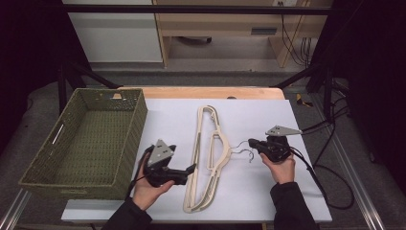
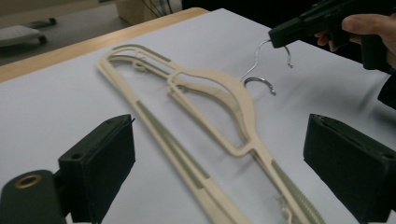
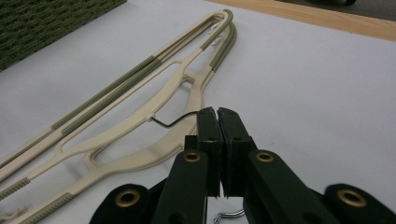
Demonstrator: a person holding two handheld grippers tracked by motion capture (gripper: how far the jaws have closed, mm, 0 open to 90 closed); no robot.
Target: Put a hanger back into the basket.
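Note:
Two cream plastic hangers lie stacked on a white sheet, their wire hooks pointing right. My right gripper is shut on the metal hook of one hanger, jaws pressed together in the right gripper view. The other hanger's hook rests on the sheet below it. My left gripper stands open just left of the hangers' lower arms. Its jaws are wide apart in the left gripper view, and the hangers lie ahead between them, untouched.
A green woven basket stands at the left, close beside my left hand. The wooden table edge runs along the back of the sheet. Cables trail off to the right.

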